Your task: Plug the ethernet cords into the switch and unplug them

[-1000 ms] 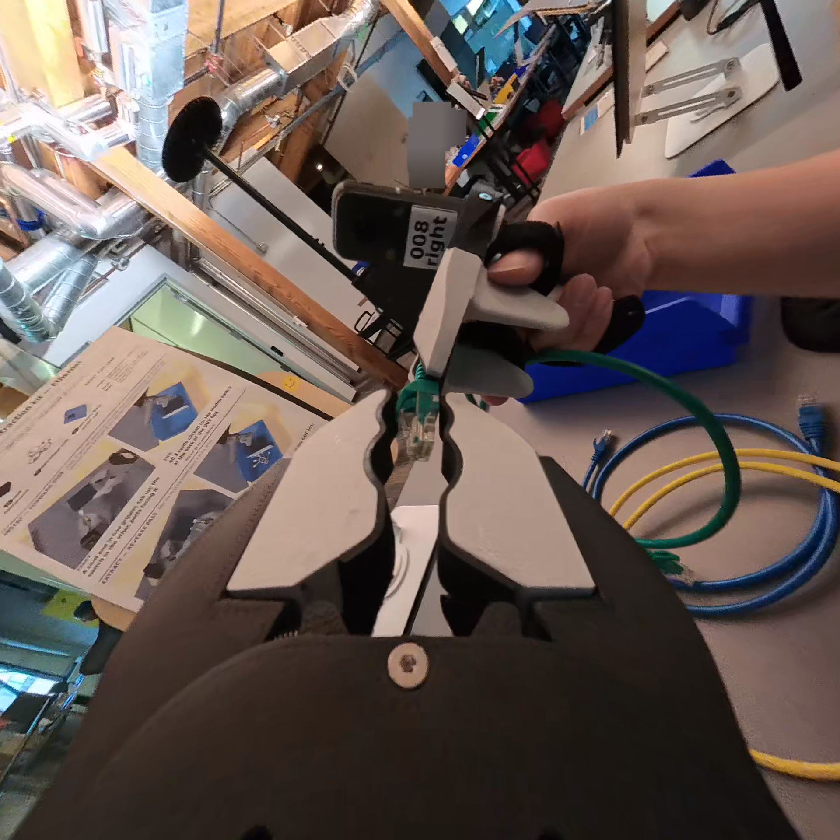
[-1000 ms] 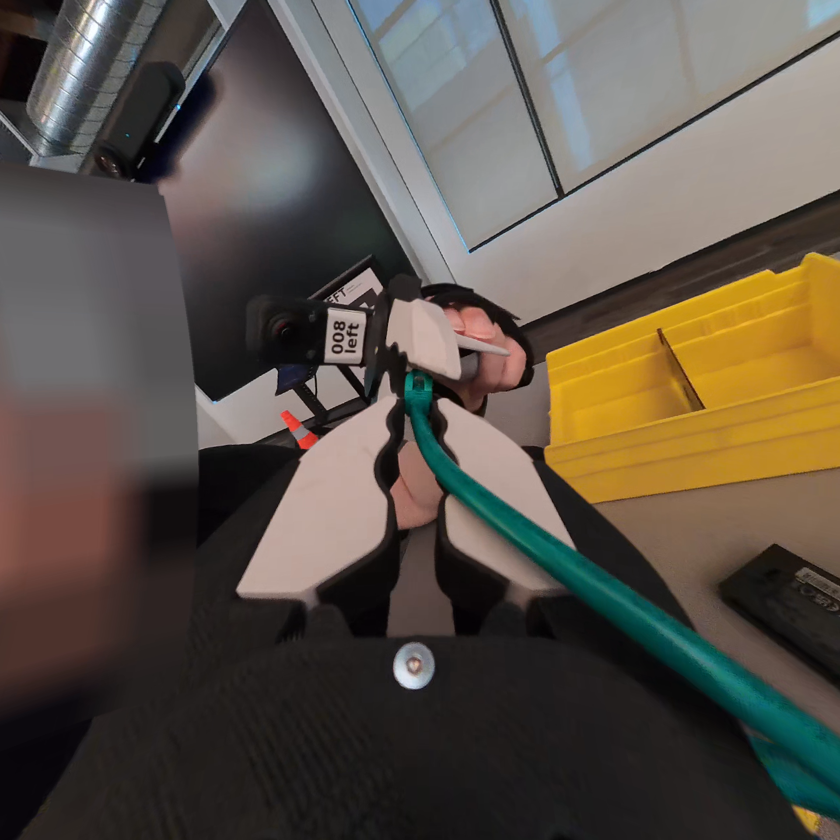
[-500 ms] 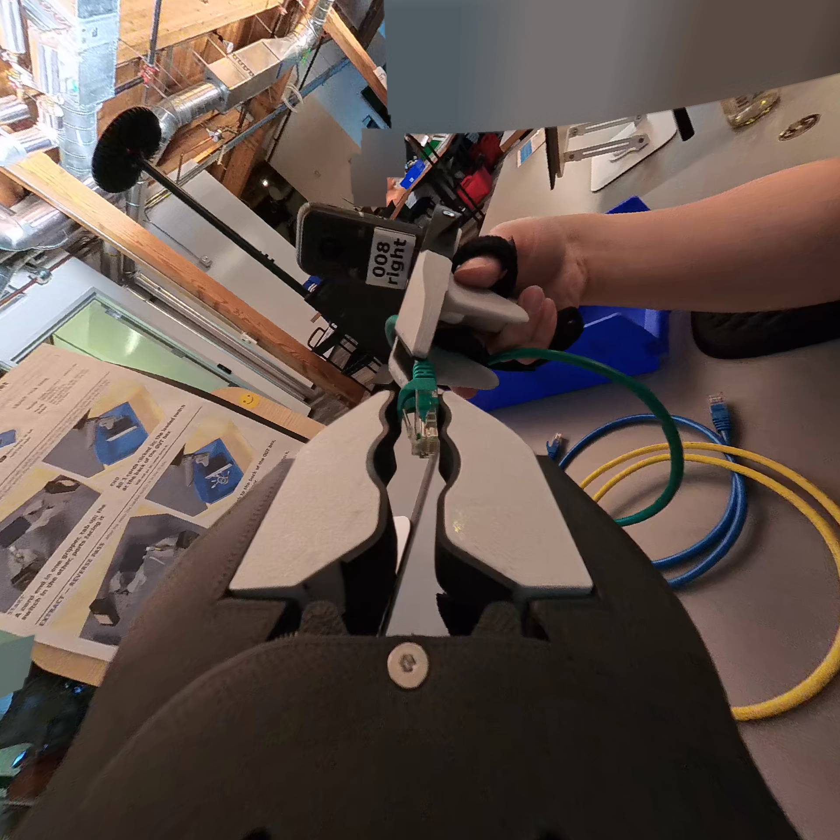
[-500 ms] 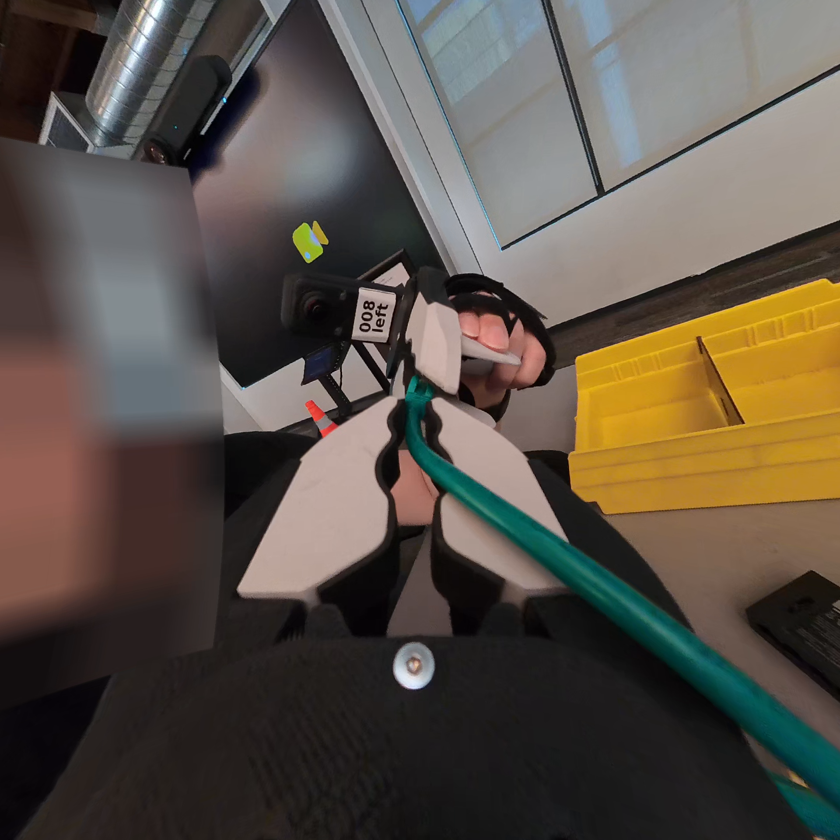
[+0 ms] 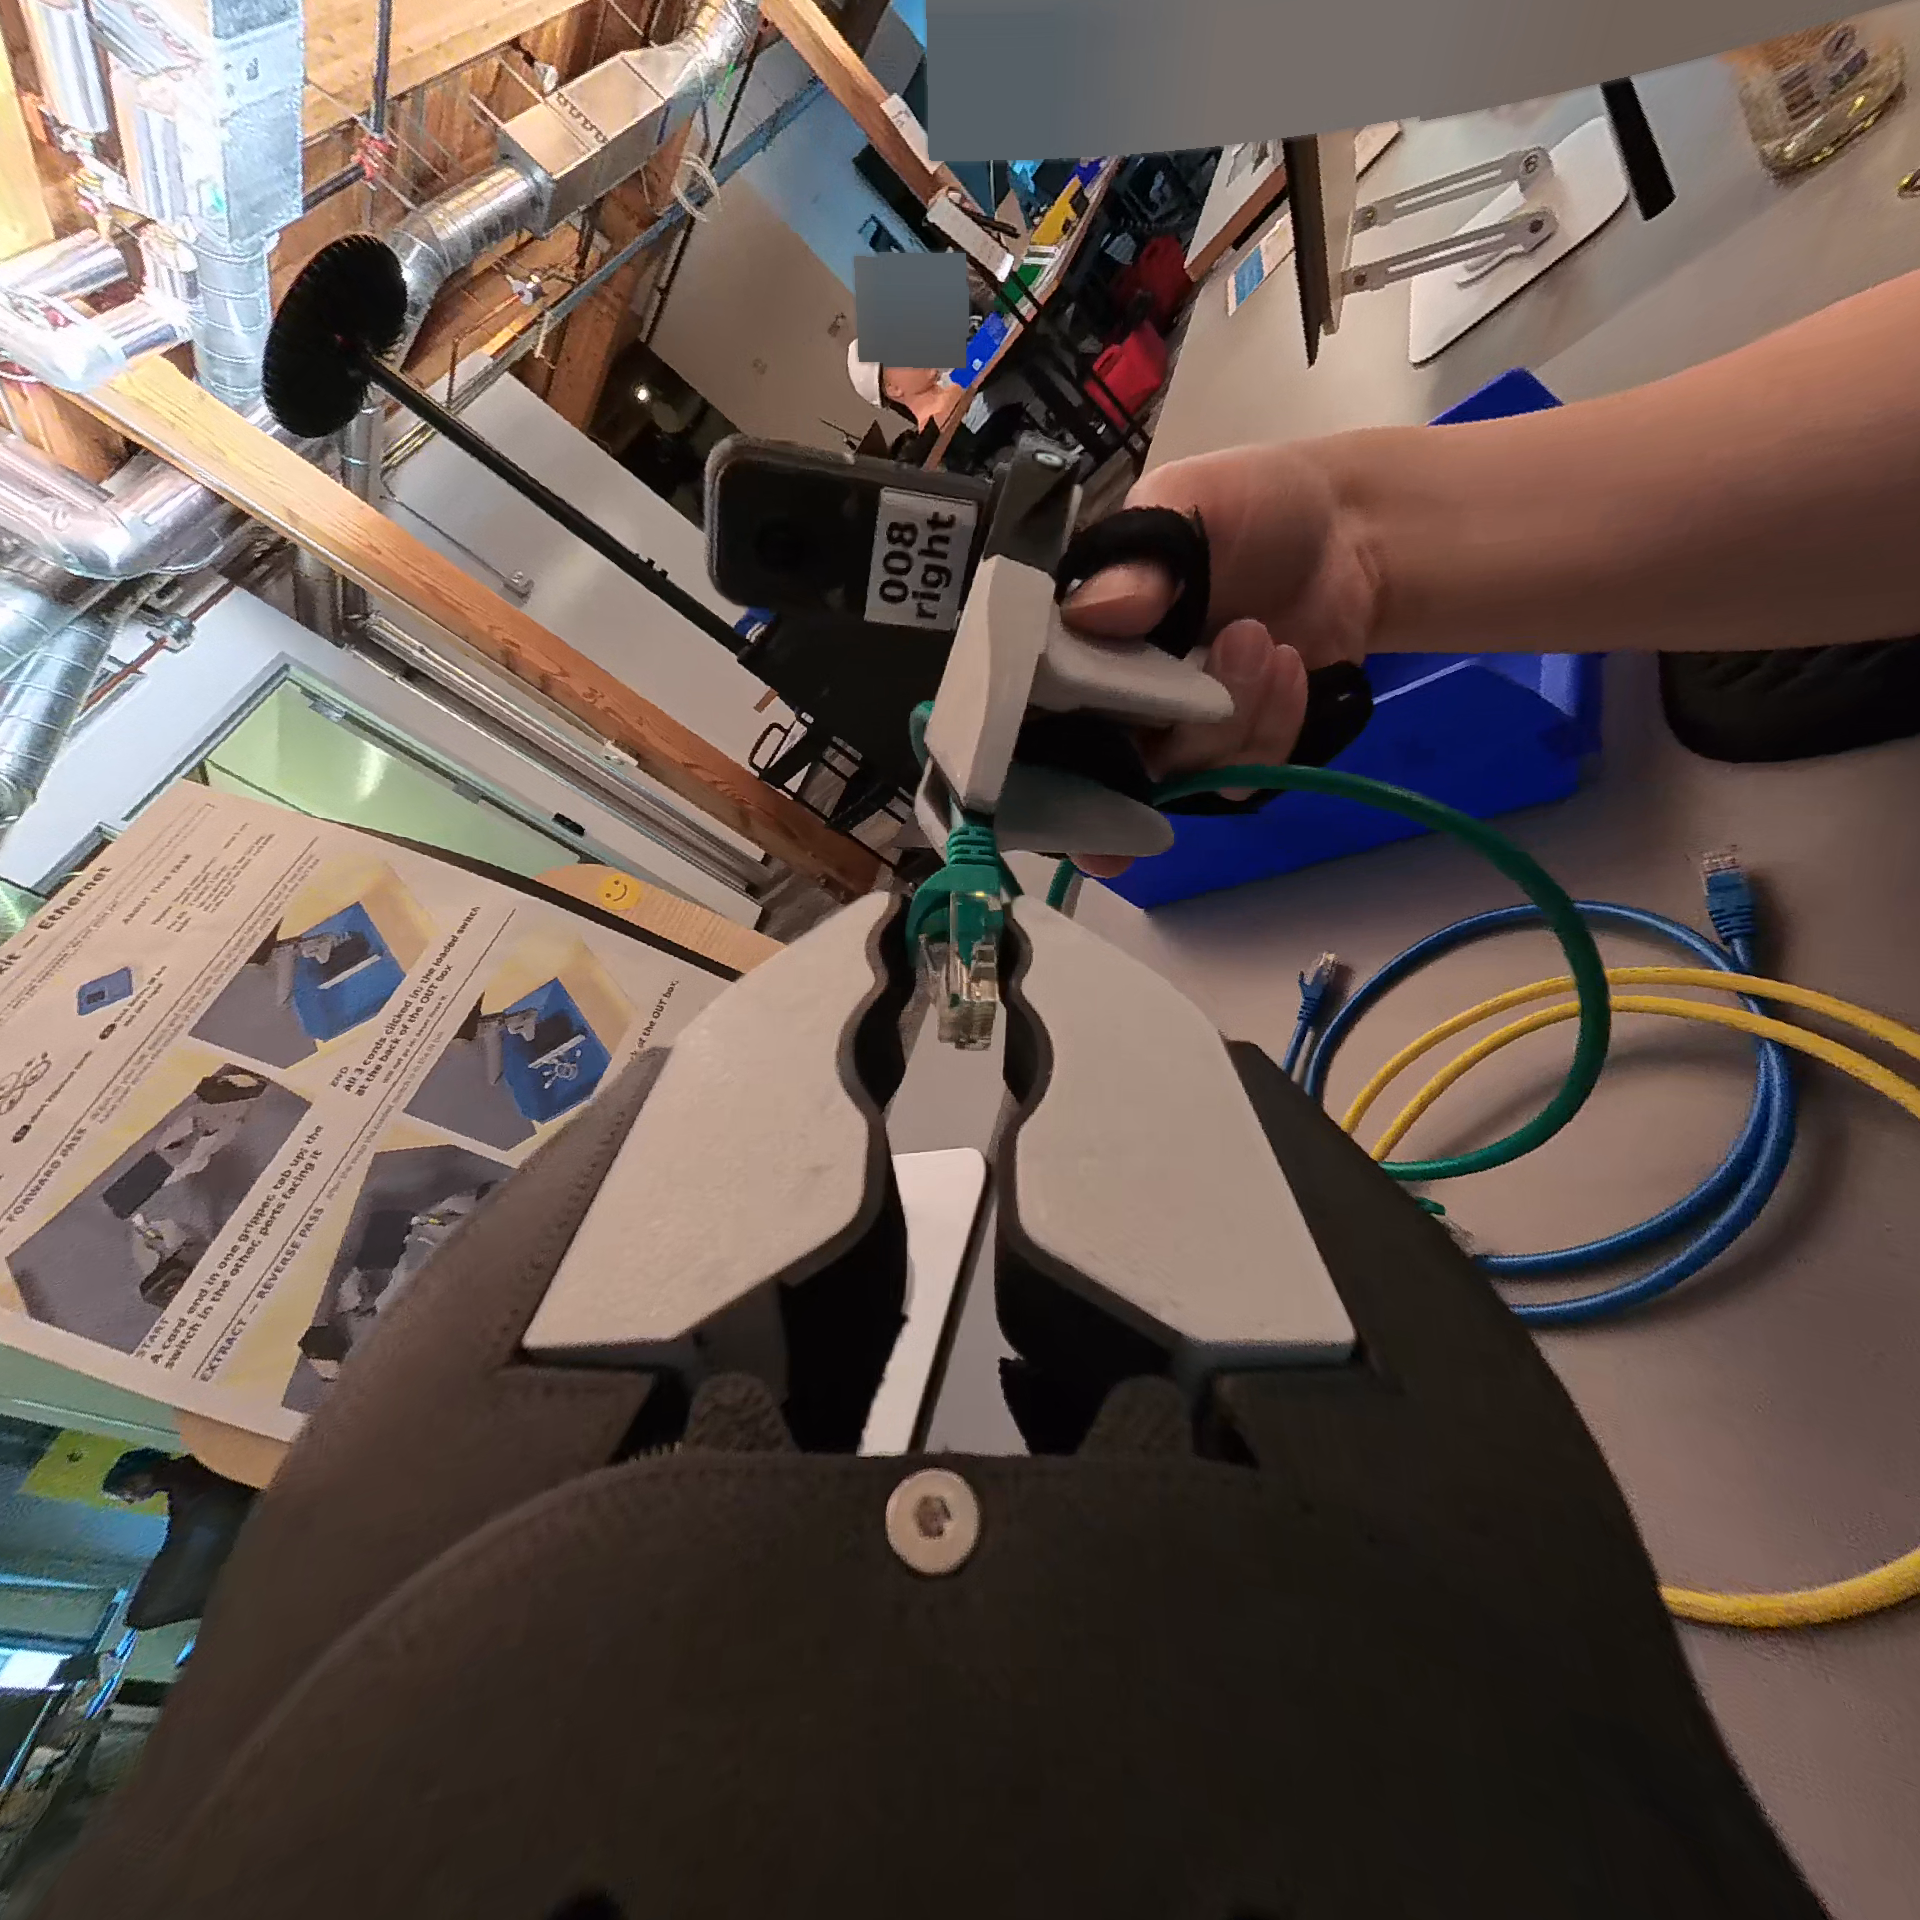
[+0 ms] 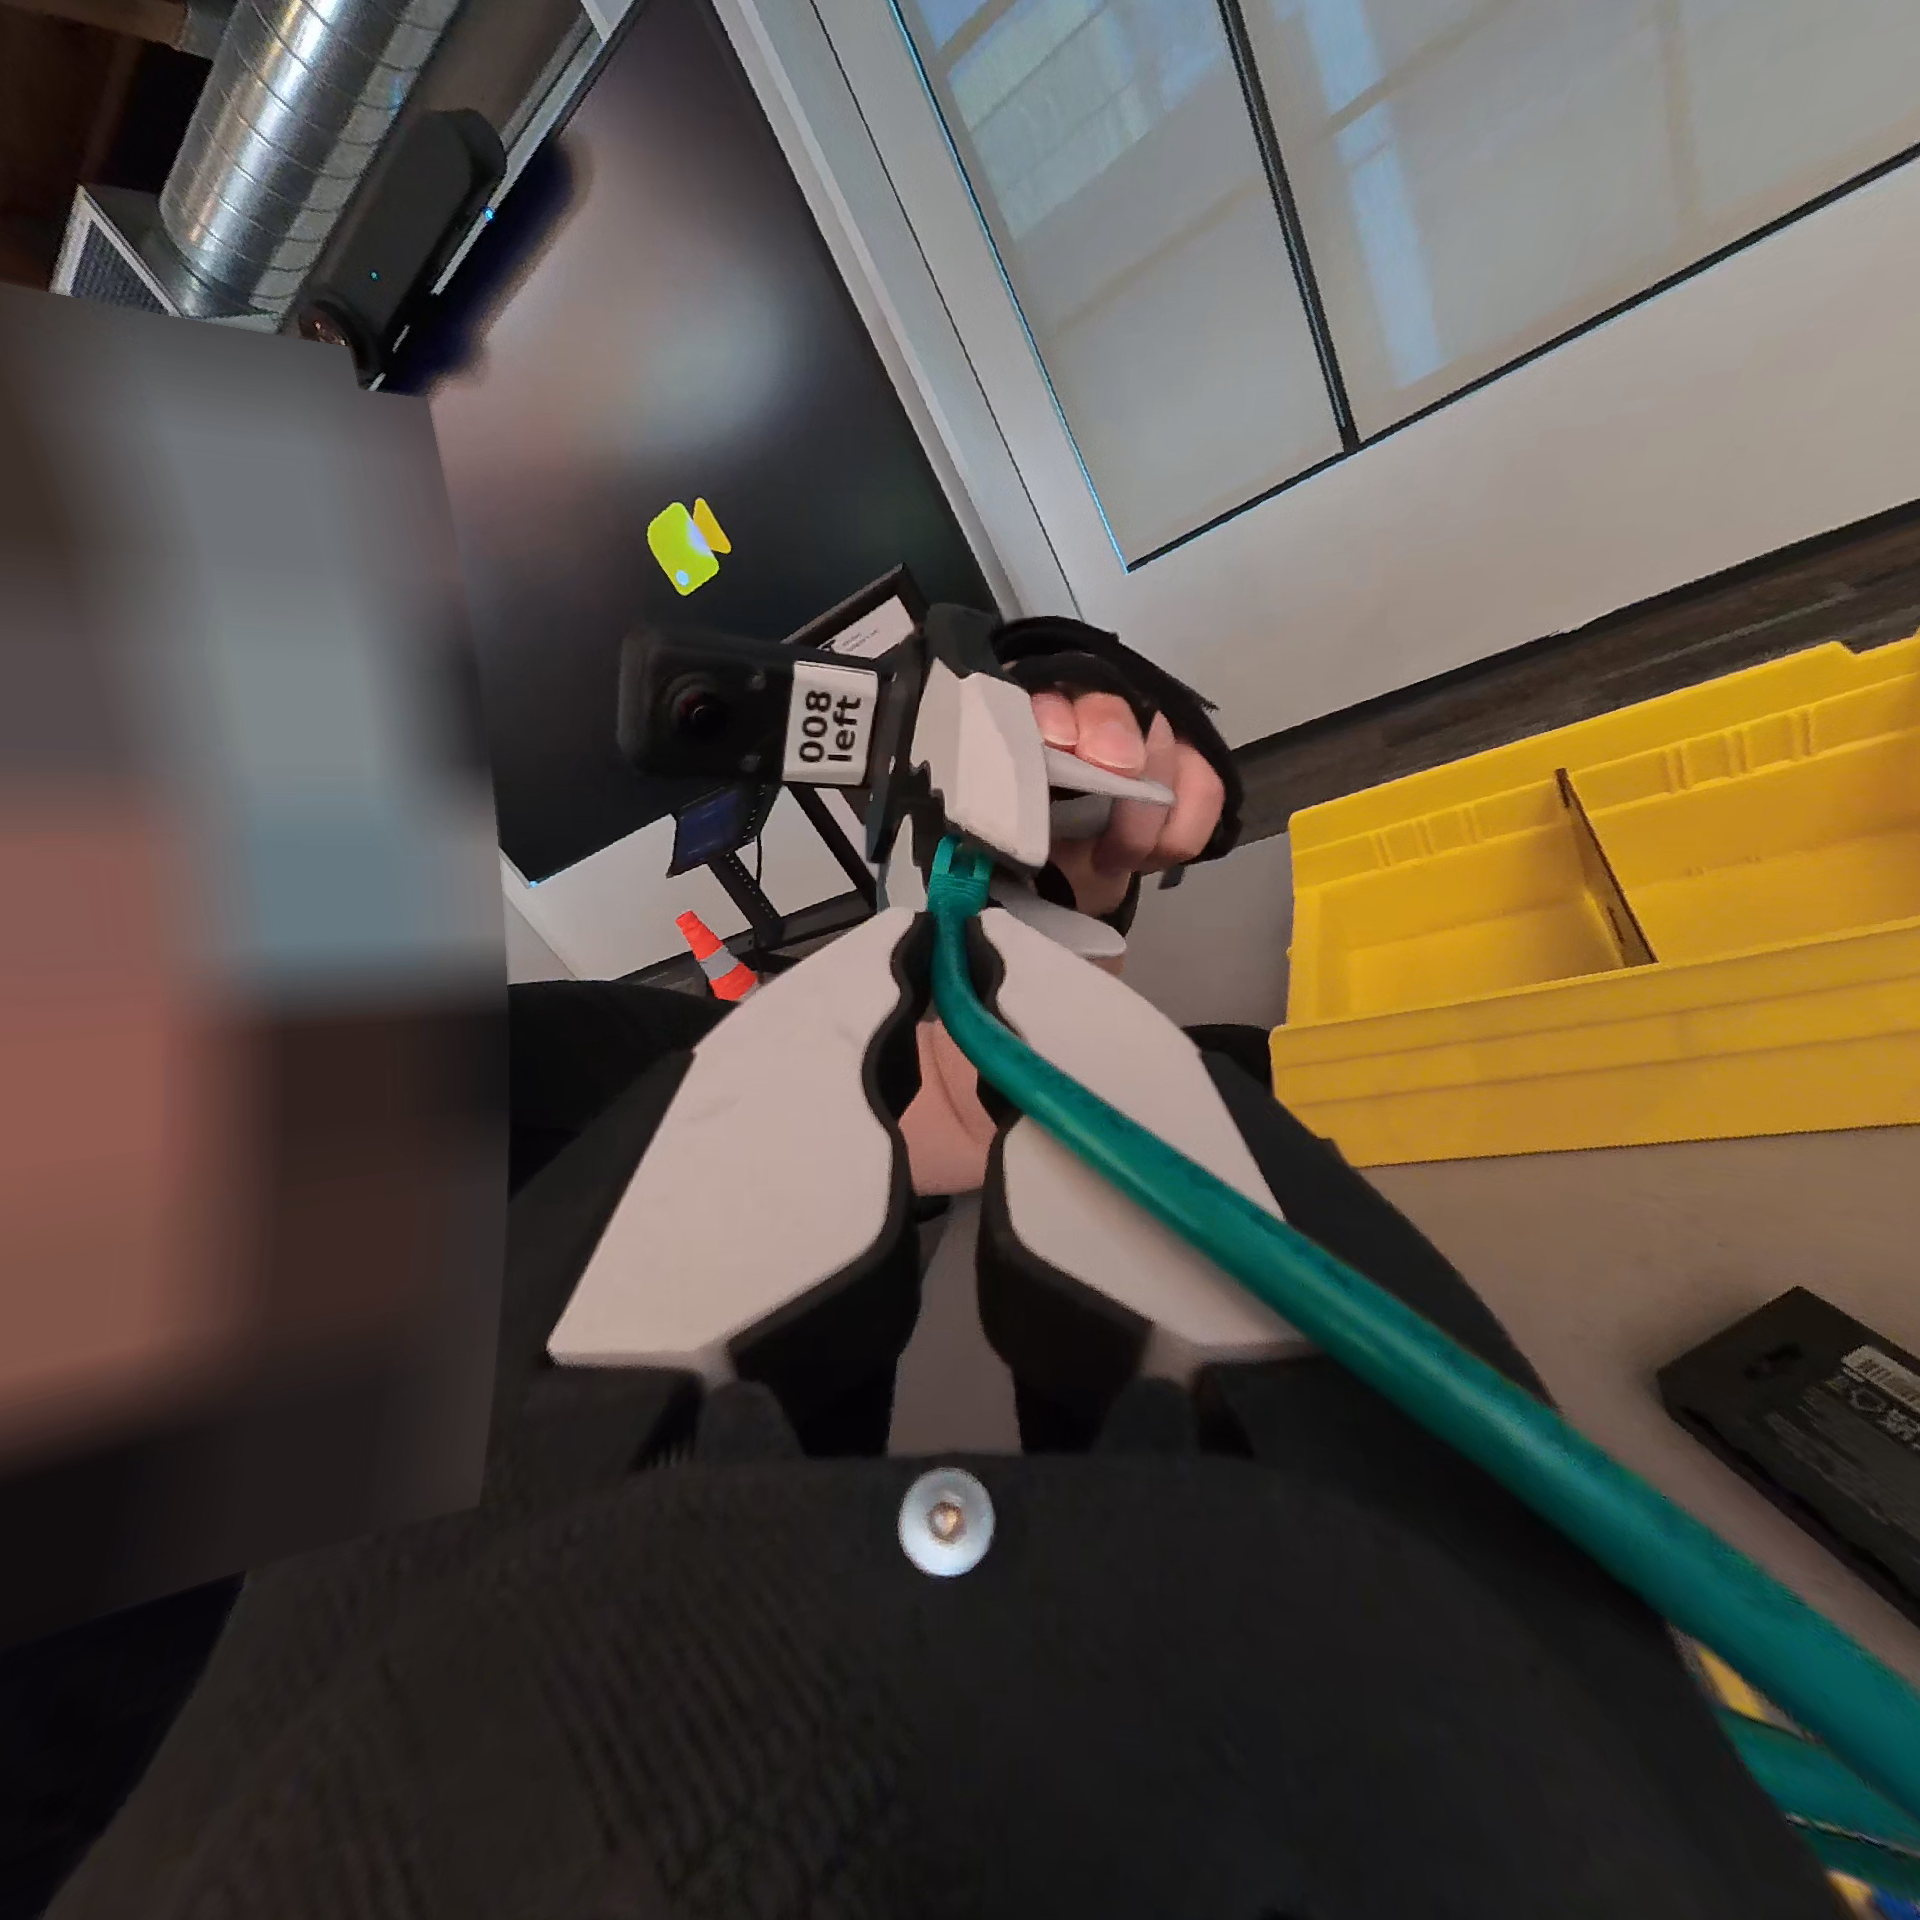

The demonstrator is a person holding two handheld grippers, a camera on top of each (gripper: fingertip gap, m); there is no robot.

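Observation:
The green ethernet cord (image 5: 1558,935) is held in the air between both grippers, which face each other tip to tip. My left gripper (image 5: 956,914) is shut on its clear plug (image 5: 966,997) and green boot, with the plug pointing back at the camera. My right gripper (image 6: 951,935) is shut on the green cord (image 6: 1247,1195) just behind the boot; it also shows in the left wrist view (image 5: 971,810). The black switch (image 6: 1818,1423) lies on the table at lower right. A blue cord (image 5: 1714,1195) and a yellow cord (image 5: 1558,997) lie coiled on the table.
A yellow divided bin (image 6: 1610,987) stands on the table beyond the switch. A blue bin (image 5: 1455,748) stands behind the right hand. A printed instruction sheet (image 5: 260,1091) is at the left. The person's forearm (image 5: 1662,499) reaches in from the right. Only a small space, under 4 cm, lies between the two pairs of fingers.
Both grippers keep their hold on the green cord and stay tip to tip. The pair has shifted and tilted a little, so the background has slid in both views.

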